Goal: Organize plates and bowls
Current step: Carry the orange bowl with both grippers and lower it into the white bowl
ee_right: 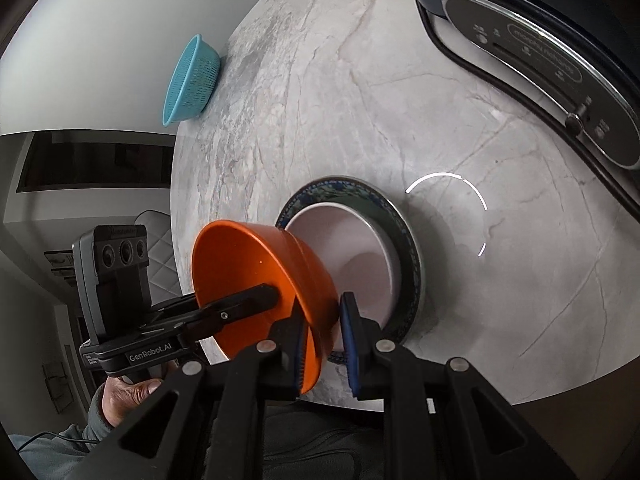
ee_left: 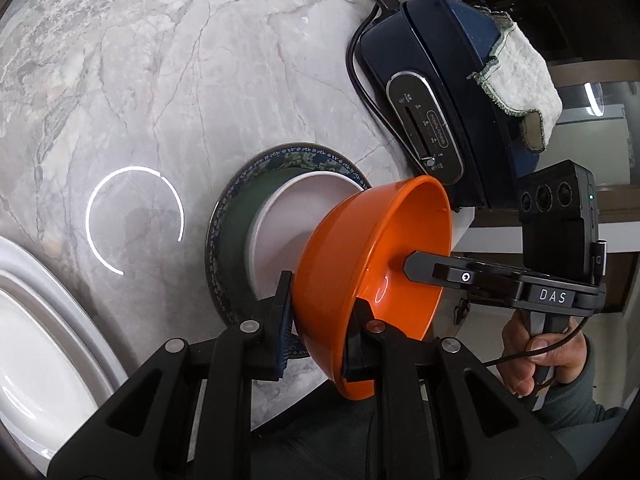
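Both claws, left claw (ee_left: 316,332) and right claw (ee_right: 320,340), are clamped on the orange bowl (ee_left: 376,248); tilted at 5 o'clock of the white bowl (ee_left: 280,224), it could be dropped by uneven pulls

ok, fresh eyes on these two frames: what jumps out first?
The orange bowl, tilted and clamped by its rim between both grippers, left gripper and right gripper. Just behind it, a white bowl sits on a blue-patterned plate on the marble table.

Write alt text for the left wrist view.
Both grippers, left and right, clamp the rim of a tilted orange bowl above a white dish stacked on a patterned plate on a marble table.
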A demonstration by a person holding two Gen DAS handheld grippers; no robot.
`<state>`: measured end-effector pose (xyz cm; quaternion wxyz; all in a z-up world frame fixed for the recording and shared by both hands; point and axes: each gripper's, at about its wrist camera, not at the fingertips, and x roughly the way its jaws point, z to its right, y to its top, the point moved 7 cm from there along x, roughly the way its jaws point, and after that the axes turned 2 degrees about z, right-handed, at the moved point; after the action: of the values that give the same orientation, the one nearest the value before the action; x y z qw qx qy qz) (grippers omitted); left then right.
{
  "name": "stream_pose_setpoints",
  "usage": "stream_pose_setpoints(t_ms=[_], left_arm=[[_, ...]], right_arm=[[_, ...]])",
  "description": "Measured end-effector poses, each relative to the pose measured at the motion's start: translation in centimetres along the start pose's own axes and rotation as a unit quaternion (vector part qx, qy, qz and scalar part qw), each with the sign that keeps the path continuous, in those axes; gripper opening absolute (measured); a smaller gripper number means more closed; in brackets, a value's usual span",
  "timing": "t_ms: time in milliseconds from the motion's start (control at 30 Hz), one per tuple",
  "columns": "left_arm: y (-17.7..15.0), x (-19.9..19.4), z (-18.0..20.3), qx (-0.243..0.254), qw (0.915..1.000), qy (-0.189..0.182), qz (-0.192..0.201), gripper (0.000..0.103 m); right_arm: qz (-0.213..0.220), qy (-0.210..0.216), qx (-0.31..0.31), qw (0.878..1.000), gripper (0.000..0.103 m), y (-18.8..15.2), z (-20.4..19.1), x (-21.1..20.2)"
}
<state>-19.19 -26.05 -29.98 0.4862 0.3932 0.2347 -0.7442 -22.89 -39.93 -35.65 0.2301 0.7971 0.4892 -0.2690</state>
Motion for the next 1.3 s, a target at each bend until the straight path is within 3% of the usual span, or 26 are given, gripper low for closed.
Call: stream_pose_setpoints(t_ms=[400, 667, 733, 867, 1300], left_arm=[[0.4, 2.4, -0.8, -0.018, 0.9996, 0.024, 0.003, 0.016], [0.9, 2.1, -1.1, -0.032, 0.9990, 0.029, 0.014, 0.022], [0.9, 2.0, -0.8, -0.030, 0.9991, 0.024, 0.016, 0.030], [0.9, 1.5, 0.5, -0.012, 0.9996, 0.013, 0.022, 0.061], [0.9, -0.7, 0.7, -0.007, 0.9992, 0.019, 0.035, 0.081]], right_arm=[[-0.008, -0.008, 0.013, 1.000, 0.016, -0.2, 2.4, 1.1], [-0.021, -0.036, -0.006, 0.999, 0.011, 0.4, 2.1, 1.8], [-0.024, -0.049, -0.015, 0.998, 0.010, 0.4, 1.9, 2.0], [-0.028, -0.075, -0.033, 0.996, 0.008, 0.6, 1.4, 2.5], [-0.025, -0.164, -0.106, 0.980, 0.008, 0.5, 0.0, 3.2]])
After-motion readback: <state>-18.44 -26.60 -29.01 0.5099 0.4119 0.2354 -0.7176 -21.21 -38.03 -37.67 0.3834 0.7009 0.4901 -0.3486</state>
